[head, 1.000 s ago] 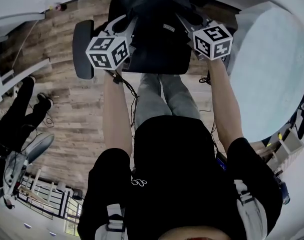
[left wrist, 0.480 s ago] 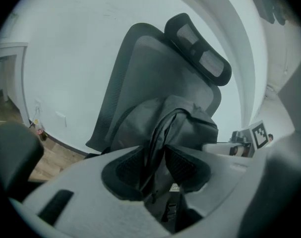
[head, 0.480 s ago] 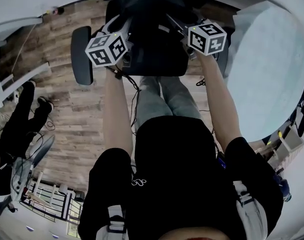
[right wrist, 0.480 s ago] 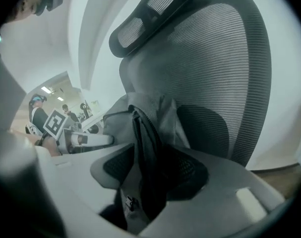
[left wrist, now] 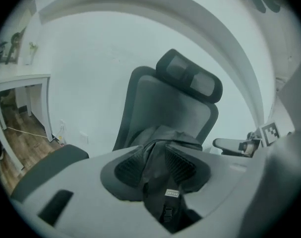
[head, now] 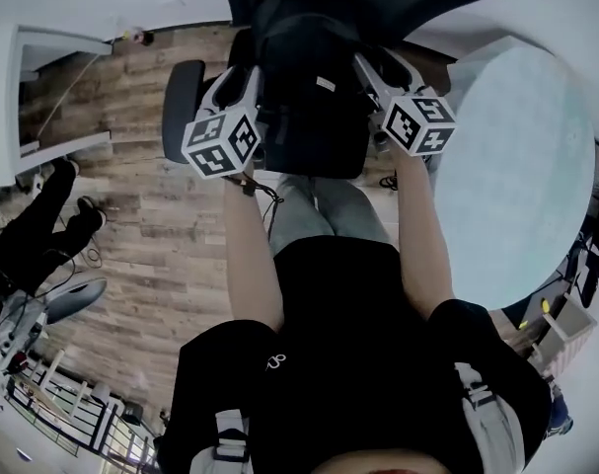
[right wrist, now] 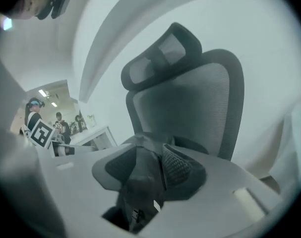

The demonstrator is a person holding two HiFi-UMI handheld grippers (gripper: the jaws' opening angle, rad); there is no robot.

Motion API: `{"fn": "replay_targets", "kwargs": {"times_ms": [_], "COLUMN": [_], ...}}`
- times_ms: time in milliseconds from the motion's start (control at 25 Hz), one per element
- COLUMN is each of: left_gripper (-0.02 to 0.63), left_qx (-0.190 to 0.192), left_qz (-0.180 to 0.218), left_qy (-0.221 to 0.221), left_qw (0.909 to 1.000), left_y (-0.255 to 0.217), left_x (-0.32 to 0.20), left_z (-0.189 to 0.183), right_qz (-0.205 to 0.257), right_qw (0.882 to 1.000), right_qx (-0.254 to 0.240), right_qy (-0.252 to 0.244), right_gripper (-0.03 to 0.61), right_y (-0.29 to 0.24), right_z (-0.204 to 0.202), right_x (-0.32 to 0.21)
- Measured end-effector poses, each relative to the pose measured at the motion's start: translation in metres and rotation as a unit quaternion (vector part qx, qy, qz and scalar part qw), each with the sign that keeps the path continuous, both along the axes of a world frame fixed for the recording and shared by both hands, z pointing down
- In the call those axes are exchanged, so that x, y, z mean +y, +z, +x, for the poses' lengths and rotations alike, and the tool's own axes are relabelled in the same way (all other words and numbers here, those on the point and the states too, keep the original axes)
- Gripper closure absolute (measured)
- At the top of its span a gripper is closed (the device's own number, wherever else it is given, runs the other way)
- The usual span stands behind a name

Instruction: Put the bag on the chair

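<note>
So by our read this one's basically done. The bag (head: 314, 107) is sitting on the chair (left wrist: 165, 108), on the seat right up against the backrest, and it looks like the seat is carrying it rather than us.

The left gripper (left wrist: 162, 165) has its jaws opening, with a dark fold of the bag and a webbing strap (left wrist: 167, 202) in the gap. The pads (left wrist: 182, 165) don't look to be pinching it. Same story on the right gripper (right wrist: 146, 170): jaws opening, bag fabric between them, loose as far as we can tell.

What's left, we reckon, is letting the jaws finish spreading and backing both grippers off the chair without snagging that strap. Whether the bag will sit upright once we're clear, we can't tell from here.

Materials: the bag is black, soft and slumpy, a matte woven fabric full of creases. The strap has a little pale label (left wrist: 172, 193) and a plastic buckle (left wrist: 167, 213) on it. The chair is a dark office type with a curved mesh backrest, a separate rounded headrest (left wrist: 190, 79) above it, and padded oblong armrests (head: 181, 107) either side of the seat. The gripper pads are dark with a ribbed face, set in smooth pale plastic bodies.

Under the chair is a wood-plank floor (head: 151, 215), and a pale round table (head: 521, 166) stands just beside the chair.
</note>
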State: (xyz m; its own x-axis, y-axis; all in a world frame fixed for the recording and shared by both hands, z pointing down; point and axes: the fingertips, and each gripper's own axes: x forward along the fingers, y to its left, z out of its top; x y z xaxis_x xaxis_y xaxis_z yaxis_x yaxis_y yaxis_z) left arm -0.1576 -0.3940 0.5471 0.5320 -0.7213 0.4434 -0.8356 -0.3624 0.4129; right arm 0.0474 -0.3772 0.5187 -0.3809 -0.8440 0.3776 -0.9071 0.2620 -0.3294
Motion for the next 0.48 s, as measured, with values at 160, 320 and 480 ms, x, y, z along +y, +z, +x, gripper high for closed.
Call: {"fn": "replay_targets", "kwargs": {"times_ms": [160, 320, 480], "left_gripper": [0.537, 0.617, 0.614], "left_qx": [0.017, 0.014, -0.004], "left_qz": [0.032, 0.099, 0.152], "left_qy": [-0.022, -0.002, 0.016], "left_qw": [0.9991, 0.9949, 0.9883], "left_y": [-0.051, -0.109, -0.154], "left_x": [0.029, 0.037, 0.048], "left_z": [0.0, 0.017, 0.037], "right_qz": [0.032, 0.11, 0.159], "right_qw": [0.999, 0.994, 0.986], "right_qx": [-0.016, -0.024, -0.025], "right_qy": [0.007, -0.008, -0.03], "right_gripper": [0.483, 0.569, 0.568], "right_y": [-0.046, -0.11, -0.157], "right_z": [-0.004, -0.006, -0.011], "right_x": [0.029, 0.035, 0.043]}}
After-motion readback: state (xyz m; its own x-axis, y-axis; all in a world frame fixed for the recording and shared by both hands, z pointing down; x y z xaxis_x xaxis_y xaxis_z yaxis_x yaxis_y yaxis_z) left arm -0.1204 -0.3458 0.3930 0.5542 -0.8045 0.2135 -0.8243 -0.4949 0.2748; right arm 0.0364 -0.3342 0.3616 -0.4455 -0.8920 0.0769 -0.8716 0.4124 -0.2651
